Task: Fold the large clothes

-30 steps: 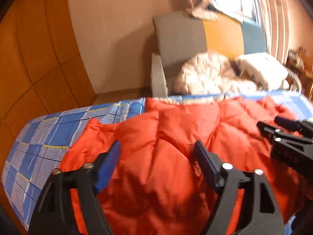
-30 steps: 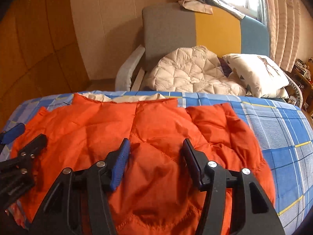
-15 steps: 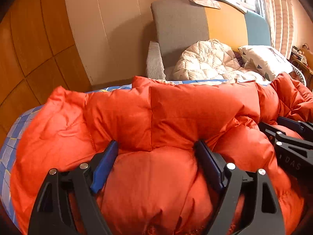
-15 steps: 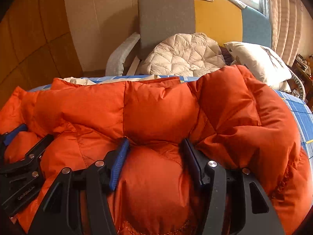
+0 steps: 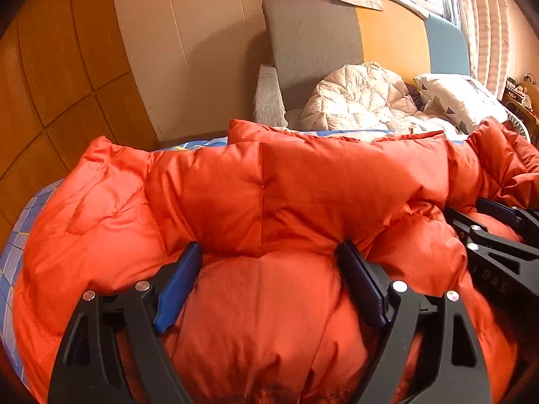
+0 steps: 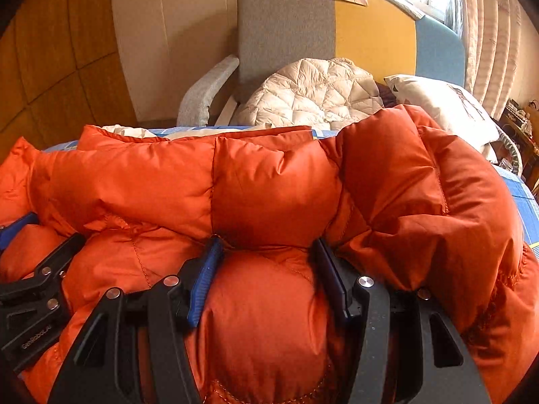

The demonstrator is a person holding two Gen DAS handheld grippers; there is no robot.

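An orange down jacket (image 5: 303, 185) (image 6: 269, 185) lies bunched in a thick roll on the blue checked bed (image 5: 13, 252). My left gripper (image 5: 267, 245) is pressed down into it. Its jaws stand wide, and a puffy panel bulges up between them without being pinched. To its right, my right gripper (image 6: 266, 240) is sunk into the jacket the same way, with its narrower jaws closed on a bulge of padding. Each gripper shows at the edge of the other's view, the right gripper (image 5: 488, 235) and the left gripper (image 6: 47, 232). The jacket's far edge is hidden behind the roll.
Beyond the bed stands a grey, yellow and blue armchair (image 5: 310, 33) holding a white quilted jacket (image 5: 360, 101) and a patterned pillow (image 5: 461, 97). A wood-panelled wall (image 5: 67, 67) is at the left, and curtains (image 6: 488, 33) hang at the right. A strip of bed sheet (image 6: 525, 198) shows at the right.
Both grippers have sunk toward the bed. The jacket, flat a second ago, now bulges up in a roll ahead of them. The left jaws stand slightly wider.
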